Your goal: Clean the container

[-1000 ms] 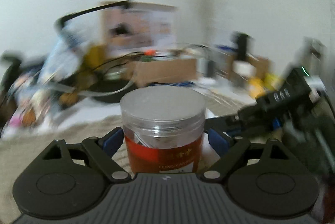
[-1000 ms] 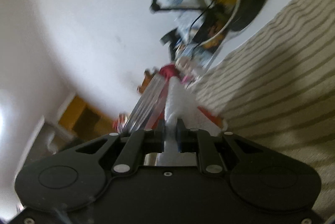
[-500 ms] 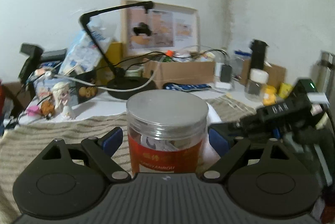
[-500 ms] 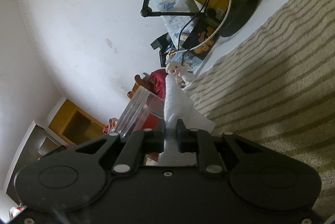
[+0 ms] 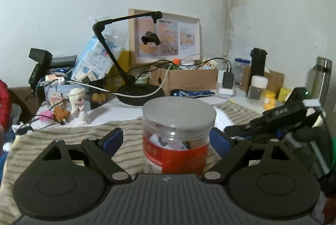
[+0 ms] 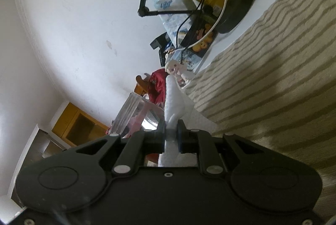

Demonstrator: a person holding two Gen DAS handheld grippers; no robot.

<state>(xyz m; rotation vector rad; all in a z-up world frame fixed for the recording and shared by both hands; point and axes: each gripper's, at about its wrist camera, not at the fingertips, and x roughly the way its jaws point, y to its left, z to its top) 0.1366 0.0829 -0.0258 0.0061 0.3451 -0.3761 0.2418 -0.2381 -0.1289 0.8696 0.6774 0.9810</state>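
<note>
A clear plastic jar (image 5: 178, 136) with a grey lid and a red label stands upright on the striped cloth (image 5: 63, 141). My left gripper (image 5: 166, 138) is open around it: the right blue pad sits close against its side, the left pad stands apart. My right gripper (image 6: 170, 137) is shut on a white paper towel (image 6: 173, 99) that sticks out ahead of the fingers, right beside the jar (image 6: 134, 115). The right gripper's body (image 5: 279, 117) shows at the right of the left wrist view, close to the jar.
Clutter fills the back of the table: a black desk-lamp arm and base (image 5: 138, 94), a cardboard box (image 5: 184, 75), a doll figurine (image 5: 78, 103), bottles (image 5: 257, 88), a steel flask (image 5: 322, 75), a framed picture (image 5: 166, 36).
The left wrist view went from blurred to sharp and steadied. The right view tilted a little; the towel stays gripped beside the jar. The left pad now stands farther from the jar.
</note>
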